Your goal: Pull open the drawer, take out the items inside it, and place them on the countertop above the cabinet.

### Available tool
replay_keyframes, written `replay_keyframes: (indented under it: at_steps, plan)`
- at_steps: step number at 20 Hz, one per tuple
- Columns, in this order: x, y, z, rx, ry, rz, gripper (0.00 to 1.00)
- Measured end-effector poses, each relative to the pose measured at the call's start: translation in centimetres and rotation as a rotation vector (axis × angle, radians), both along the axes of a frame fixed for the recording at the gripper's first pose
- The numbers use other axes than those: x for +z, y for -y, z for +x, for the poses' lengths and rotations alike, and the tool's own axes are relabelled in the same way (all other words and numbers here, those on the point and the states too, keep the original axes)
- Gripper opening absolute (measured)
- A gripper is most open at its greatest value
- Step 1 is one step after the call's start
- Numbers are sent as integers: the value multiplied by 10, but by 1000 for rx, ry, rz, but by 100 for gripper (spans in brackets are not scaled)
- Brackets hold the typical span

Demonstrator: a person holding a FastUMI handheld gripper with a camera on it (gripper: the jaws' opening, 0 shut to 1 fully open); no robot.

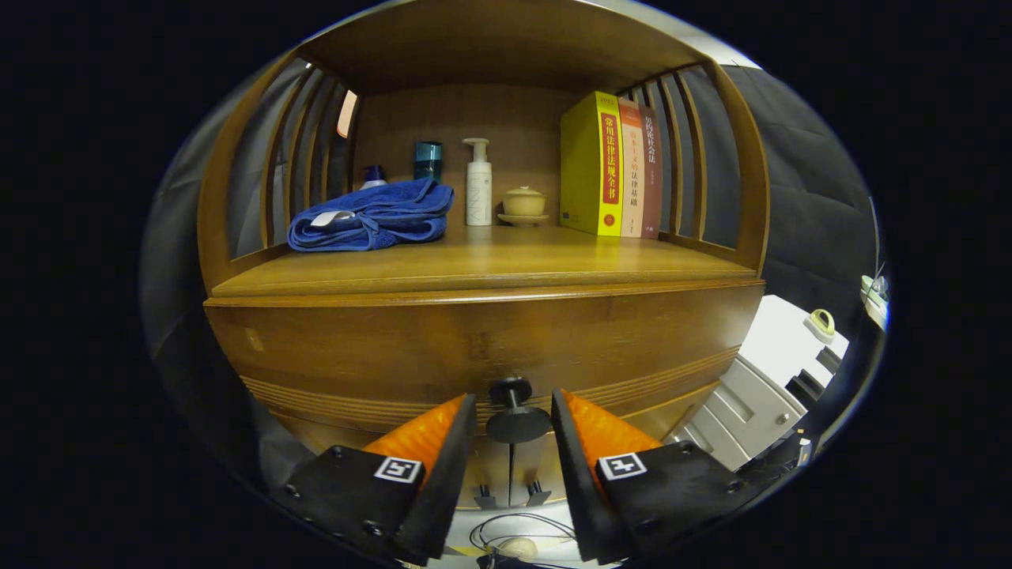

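The drawer [474,348] was a broad curved front of warm brown wood with a band of fine horizontal grooves along its lower part, sitting directly under the countertop [482,265] of the cabinet. It looked closed, flush with the cabinet face. A small dark round knob [515,411] on a short stem stuck out from the middle of the front. What lay inside the drawer was hidden, and the cabinet's lower part was cut off behind the fingers.

The gripper [514,423] stood partly open, one finger on each side of the knob with a narrow gap left on both sides; whether either finger touched the knob could not be made out.

On the countertop, inside a slatted wooden alcove, lay a folded blue towel [371,217], with a teal bottle [428,160] behind it, then a white pump bottle [478,186], a small lidded cup on a saucer [523,205], and three upright books [613,166]. Beside the cabinet stood a white unit [775,371].
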State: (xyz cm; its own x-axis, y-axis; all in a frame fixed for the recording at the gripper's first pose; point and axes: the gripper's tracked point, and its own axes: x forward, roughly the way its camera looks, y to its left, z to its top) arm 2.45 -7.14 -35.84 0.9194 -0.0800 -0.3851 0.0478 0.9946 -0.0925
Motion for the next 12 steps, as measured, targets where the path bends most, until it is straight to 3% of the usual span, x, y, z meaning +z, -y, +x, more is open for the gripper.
replay_keyframes:
  at_steps: [2,12]
  plan:
    - [-2,0,2,-10,-2,18,56]
    - [-9,1,0,-2,-27,17,46]
